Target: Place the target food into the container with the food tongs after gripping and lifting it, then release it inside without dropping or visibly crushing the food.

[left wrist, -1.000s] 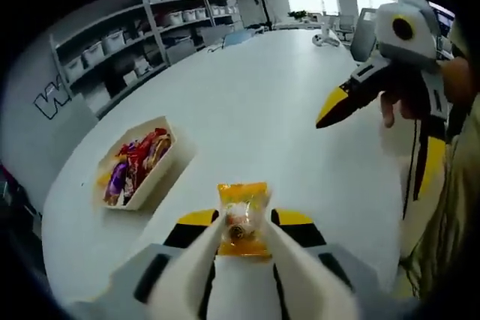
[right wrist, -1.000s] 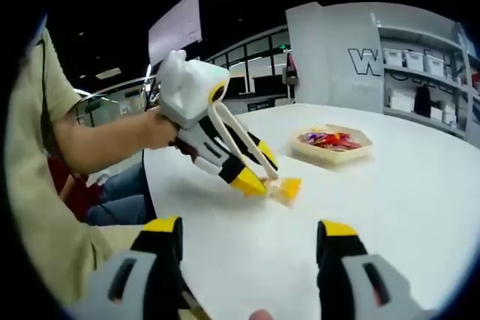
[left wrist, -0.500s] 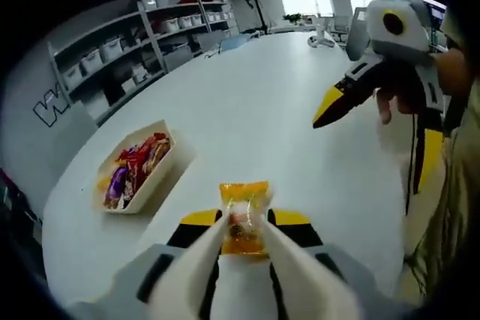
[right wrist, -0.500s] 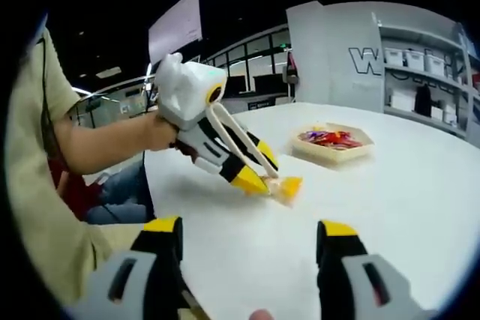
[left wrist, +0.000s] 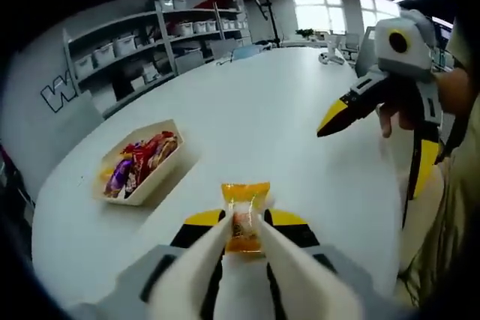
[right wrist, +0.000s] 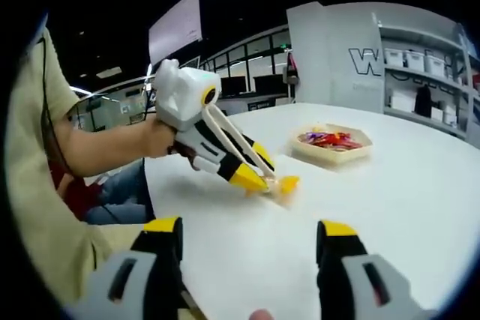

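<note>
I am holding my left gripper [left wrist: 244, 224] over the white table [left wrist: 255, 118], and its two cream tongs are pinching a small orange snack packet [left wrist: 244, 215] between their tips. The packet has a clear middle part with something brown inside; I cannot make out what food it is. Its lower edge is covered by the tongs. In the right gripper view I am seeing the same gripper [right wrist: 271, 179] from the side, with the packet [right wrist: 286, 183] sticking out past the tips; from here I cannot tell if the packet is touching the table or is just above it.

The container [left wrist: 142, 162] is a white tray with angled corners, standing on the table to the left of the packet and well apart from it. It is already holding wrapped sweets [left wrist: 139, 161] in red, purple and orange, too small to read.

My right gripper [right wrist: 247, 241] is standing wide apart with nothing between the jaws; the tips are cut off at the bottom of its view. In the left gripper view it [left wrist: 334, 115] is hanging above the table at the right, and there its jaws look together because of the angle.

Shelves with bins [left wrist: 142, 43] are blurred in the background.
</note>
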Tool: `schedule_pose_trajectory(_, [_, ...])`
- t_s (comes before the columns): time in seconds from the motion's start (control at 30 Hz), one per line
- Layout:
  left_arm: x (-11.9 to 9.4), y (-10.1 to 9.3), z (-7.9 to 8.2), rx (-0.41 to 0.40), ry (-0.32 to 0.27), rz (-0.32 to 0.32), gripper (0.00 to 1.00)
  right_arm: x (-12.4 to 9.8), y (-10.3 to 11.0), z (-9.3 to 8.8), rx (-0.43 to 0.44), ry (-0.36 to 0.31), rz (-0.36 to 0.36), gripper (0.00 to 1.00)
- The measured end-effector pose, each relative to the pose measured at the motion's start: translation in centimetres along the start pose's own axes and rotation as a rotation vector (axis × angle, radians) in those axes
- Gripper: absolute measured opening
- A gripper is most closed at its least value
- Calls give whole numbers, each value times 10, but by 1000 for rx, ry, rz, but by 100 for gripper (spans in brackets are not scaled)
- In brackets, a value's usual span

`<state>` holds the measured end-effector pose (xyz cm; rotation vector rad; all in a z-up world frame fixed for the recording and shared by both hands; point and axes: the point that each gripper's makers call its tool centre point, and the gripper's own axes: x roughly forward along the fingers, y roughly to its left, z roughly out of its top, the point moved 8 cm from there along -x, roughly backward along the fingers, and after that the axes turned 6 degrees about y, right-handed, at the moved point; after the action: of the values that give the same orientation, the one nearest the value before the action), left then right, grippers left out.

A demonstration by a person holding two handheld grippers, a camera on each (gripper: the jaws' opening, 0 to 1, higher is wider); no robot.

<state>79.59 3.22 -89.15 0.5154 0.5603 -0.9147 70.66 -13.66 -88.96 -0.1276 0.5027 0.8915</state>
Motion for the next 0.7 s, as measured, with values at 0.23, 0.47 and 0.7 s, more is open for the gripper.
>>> schedule_pose_trajectory(0.23, [-4,1,1,-28,-4,-17,18,1,0,0,1,-1,2,71])
schedule_pose_trajectory(0.47, [-13,8,7,-44,-13,-38,18,-1,1,-1,1,-2,0,71])
schedule_pose_trajectory(0.7, [-29,29,26,-74,-47,-65,18,-1,1,1,-1,-7,1,70])
